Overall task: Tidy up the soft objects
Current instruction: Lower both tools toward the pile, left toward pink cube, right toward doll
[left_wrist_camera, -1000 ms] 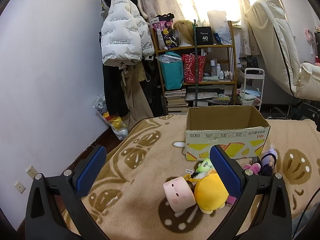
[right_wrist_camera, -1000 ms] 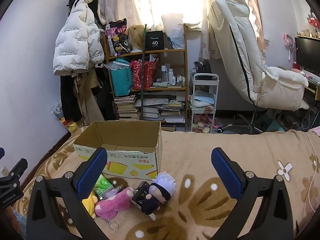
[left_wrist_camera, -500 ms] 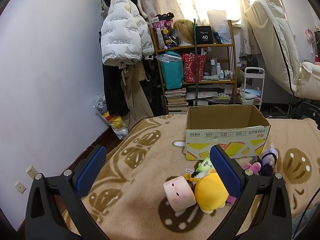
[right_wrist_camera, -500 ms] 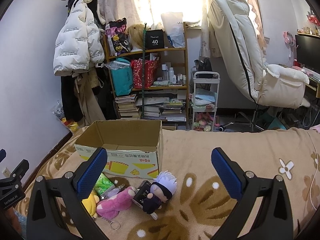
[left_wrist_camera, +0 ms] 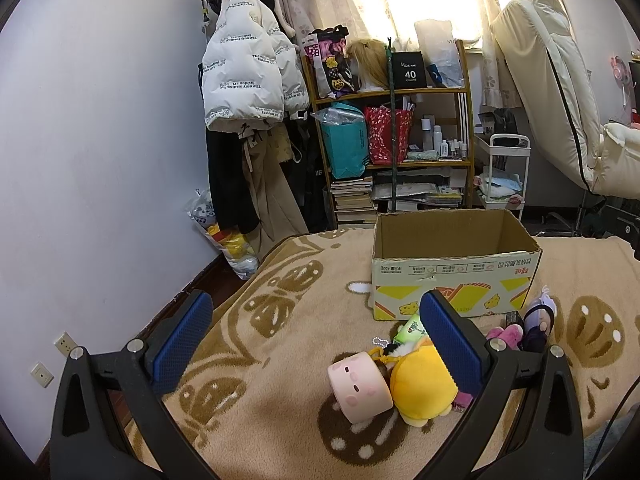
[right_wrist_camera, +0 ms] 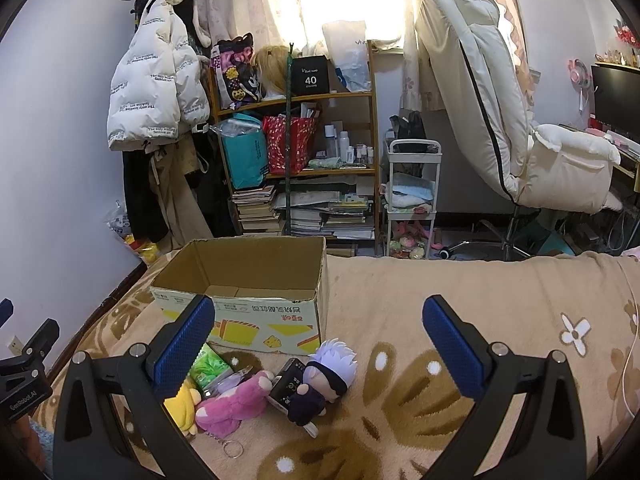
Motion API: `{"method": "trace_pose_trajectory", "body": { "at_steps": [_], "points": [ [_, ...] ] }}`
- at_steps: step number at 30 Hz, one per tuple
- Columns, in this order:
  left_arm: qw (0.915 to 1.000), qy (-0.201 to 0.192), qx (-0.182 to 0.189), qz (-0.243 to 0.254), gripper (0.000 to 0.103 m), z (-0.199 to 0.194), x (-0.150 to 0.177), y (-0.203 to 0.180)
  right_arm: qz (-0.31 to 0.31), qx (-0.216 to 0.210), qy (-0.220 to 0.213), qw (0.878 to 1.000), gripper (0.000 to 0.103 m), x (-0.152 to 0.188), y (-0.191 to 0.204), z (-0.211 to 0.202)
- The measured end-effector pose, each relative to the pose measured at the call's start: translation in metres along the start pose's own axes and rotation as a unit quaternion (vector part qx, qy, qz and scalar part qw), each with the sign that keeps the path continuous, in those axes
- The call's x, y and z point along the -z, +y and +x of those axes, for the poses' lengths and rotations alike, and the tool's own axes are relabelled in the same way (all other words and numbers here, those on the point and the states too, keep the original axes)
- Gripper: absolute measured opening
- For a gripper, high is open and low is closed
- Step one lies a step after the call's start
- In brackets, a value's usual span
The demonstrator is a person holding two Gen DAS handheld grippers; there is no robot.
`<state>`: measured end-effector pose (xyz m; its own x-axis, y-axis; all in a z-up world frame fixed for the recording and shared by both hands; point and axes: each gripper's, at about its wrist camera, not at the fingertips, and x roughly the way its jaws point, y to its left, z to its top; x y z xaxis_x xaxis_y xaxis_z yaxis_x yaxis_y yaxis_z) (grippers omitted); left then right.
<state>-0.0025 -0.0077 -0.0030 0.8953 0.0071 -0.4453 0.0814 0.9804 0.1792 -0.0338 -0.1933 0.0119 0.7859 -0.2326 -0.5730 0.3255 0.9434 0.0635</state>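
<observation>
Nothing shifted in the left wrist view since 0.5 s ago; right wrist view nudged very slightly, toys and box sitting as before. Soft toys clustered on the patterned blanket (left_wrist_camera: 280, 360) just in front of the open cardboard box (left_wrist_camera: 452, 276): pink cylinder plush (left_wrist_camera: 358, 386) touching a yellow plush (left_wrist_camera: 422, 388), green packet (left_wrist_camera: 410, 328) just behind those. Seen from the right wrist: pink plush (right_wrist_camera: 234, 404) lying beside a white-haired doll (right_wrist_camera: 324, 376), dark flat packet (right_wrist_camera: 286, 386) wedged between the two, green packet (right_wrist_camera: 208, 370) and yellow plush (right_wrist_camera: 180, 406) at the left, key ring (right_wrist_camera: 233, 448) on the blanket near the pink plush. Box upright, flaps open, interior floor bare where visible. Left gripper (left_wrist_camera: 312, 340) spread wide, nothing between the blue pads (left_wrist_camera: 182, 340), hovering above the blanket with the right-hand pad overlapping the yellow plush in view; contact not determinable. Right gripper (right_wrist_camera: 318, 344) likewise spread wide and holding nothing, framing doll and box front. Beyond the bed: wooden shelf (right_wrist_camera: 296, 140) with bags and books, white puffer jacket (right_wrist_camera: 154, 92) hanging on the wall, cream recliner chair (right_wrist_camera: 520, 128), small white cart (right_wrist_camera: 412, 196).
</observation>
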Motion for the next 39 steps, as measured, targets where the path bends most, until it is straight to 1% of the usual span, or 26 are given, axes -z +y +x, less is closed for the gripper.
{"method": "trace_pose_trajectory", "body": {
  "at_steps": [12,18,21,23,27,32,35,39],
  "points": [
    [1.0000,0.000,0.000,0.005,0.102,-0.002,-0.001,-0.001,0.007,-0.004,-0.001,1.000,0.103,0.002,0.000,0.000],
    [1.0000,0.004,-0.001,0.000,0.102,0.001,-0.003,0.001,0.010,-0.012,0.000,1.000,0.103,0.009,0.005,-0.001],
    [0.9997,0.021,-0.015,0.000,0.102,0.009,-0.004,0.002,0.009,-0.012,0.004,1.000,0.103,0.009,0.008,-0.001],
    [0.9994,0.031,-0.014,-0.008,0.102,0.015,-0.004,0.005,0.007,-0.018,0.010,1.000,0.103,0.011,0.012,0.000],
    [0.9989,0.040,-0.016,-0.015,0.102,0.024,-0.008,0.008,0.001,-0.017,0.019,1.000,0.103,0.000,0.012,0.006],
    [0.9976,0.062,-0.017,-0.026,0.102,0.042,-0.016,0.010,0.003,-0.038,0.033,0.999,0.103,-0.014,0.014,0.017],
    [0.9958,0.080,-0.012,-0.042,0.102,0.054,-0.020,0.015,-0.006,-0.028,0.037,0.999,0.103,-0.021,0.018,0.026],
    [0.9940,0.101,-0.014,-0.041,0.102,0.069,-0.023,0.015,-0.025,-0.010,0.055,0.998,0.103,-0.023,0.017,0.044]
  ]
}}
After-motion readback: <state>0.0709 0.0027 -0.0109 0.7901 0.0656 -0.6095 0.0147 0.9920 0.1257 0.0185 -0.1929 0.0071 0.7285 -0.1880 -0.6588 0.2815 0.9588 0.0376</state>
